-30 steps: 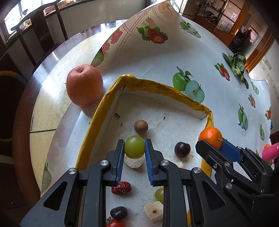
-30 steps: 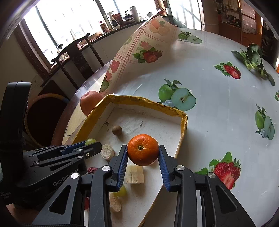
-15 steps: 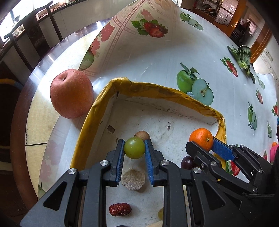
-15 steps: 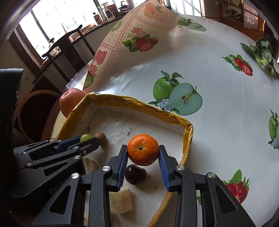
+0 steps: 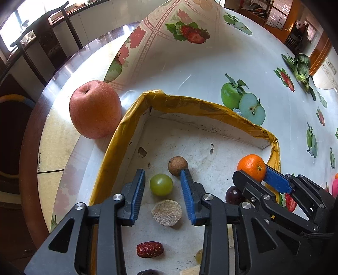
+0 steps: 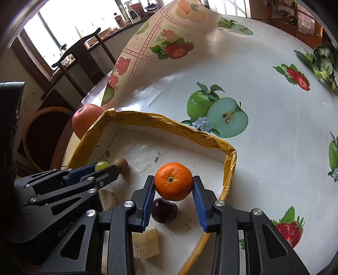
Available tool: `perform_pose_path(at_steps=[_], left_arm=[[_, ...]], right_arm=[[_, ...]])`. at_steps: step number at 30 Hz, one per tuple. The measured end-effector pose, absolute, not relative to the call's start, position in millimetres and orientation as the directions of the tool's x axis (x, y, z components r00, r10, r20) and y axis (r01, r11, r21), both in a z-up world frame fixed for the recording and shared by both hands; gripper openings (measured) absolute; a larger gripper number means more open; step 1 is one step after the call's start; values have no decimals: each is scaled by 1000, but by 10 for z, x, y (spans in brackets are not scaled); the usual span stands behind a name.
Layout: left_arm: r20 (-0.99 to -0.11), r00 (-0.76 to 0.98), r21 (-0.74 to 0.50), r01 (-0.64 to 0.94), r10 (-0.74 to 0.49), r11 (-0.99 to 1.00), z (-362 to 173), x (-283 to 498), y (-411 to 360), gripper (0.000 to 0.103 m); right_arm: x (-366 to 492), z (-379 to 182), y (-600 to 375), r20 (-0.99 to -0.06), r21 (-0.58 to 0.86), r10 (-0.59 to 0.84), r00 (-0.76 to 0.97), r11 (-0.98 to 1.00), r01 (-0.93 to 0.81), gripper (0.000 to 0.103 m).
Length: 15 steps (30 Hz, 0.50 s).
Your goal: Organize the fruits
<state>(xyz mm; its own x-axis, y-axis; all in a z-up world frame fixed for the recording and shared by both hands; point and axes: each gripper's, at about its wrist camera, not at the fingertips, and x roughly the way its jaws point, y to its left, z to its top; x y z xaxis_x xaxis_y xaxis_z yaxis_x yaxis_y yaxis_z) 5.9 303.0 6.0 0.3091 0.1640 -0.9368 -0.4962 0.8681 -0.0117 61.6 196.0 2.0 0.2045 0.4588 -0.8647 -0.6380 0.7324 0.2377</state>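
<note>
Grape (image 5: 161, 184) between parted left gripper (image 5: 162, 179) (tray)

We're in a home dining room here, by every sign. There's a big round table (image 5: 63, 118) with a dark wood rim and a glossy top, half covered by a plastic tablecloth (image 6: 264, 88) printed with apples and strawberries, its far edge curling up. A dark wooden chair (image 6: 84, 55) stands behind it, in front of a bright window (image 6: 63, 27). Along the sill sit bottles and jars (image 6: 131, 10), household stuff. Off to the right, warm wooden cabinets with glass panes (image 5: 276, 12). Daylight pours in, very lived-in, very domestic.
</note>
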Motion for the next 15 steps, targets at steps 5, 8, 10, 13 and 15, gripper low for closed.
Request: perform_pose_path(at_steps=[5,8,10,13,15], left_arm=[[-934,316,-19,-507,166,861,108,-81,3028,48],[-935,313,-18,-504,163,864,116,-190,2997,48],[-936,312,-18,-503,162,864,123,-274,2966,52],[-935,317,-19,-497,161,868,166,-399,2893,53],[-935,319,-21,-492,157,870,179,-476,2849,53]], right_arm=[[581,64,1897,-859,262,478,183,717,-646,41],[519,130,1850,-852,262,489,185,705,-659,49],[471,174,1809,-848,255,494,193,699,-668,55],[387,228,1746,-840,260,510,185,678,-687,57],[328,255,1707,-839,257,514,179,665,-701,57]])
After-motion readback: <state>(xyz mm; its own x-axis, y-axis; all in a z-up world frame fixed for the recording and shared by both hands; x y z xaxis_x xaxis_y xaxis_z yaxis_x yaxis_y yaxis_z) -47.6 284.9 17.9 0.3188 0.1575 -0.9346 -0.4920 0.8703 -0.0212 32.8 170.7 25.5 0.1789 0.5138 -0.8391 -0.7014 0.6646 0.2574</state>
